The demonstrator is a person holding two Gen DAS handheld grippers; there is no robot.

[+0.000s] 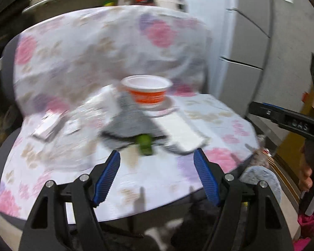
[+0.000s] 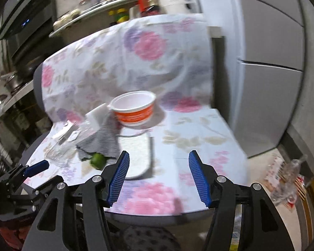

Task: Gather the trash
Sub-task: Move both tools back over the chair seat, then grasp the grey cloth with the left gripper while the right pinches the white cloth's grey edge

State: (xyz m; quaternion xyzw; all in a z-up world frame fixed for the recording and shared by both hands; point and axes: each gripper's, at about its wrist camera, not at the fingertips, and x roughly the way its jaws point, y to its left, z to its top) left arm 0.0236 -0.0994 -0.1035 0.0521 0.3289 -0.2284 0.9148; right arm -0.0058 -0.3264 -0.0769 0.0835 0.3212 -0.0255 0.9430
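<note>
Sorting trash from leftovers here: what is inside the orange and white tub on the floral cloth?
The tub looks empty: only its plain white inner wall shows from the right wrist view. Its floor is hidden behind the near rim, so something small and flat there cannot be ruled out.

Chair (image 2: 119, 67) draped in floral cloth (image 2: 148, 48), pink and purple blooms on white. Grey refrigerator (image 2: 268, 48) at right, door seams visible. Metal shelf (image 2: 98, 6) behind, loaded with bottles and jars. Dark range hood (image 2: 25, 14) at upper left. Pale floor (image 2: 282, 188) at lower right. Dim indoor lighting.
</note>
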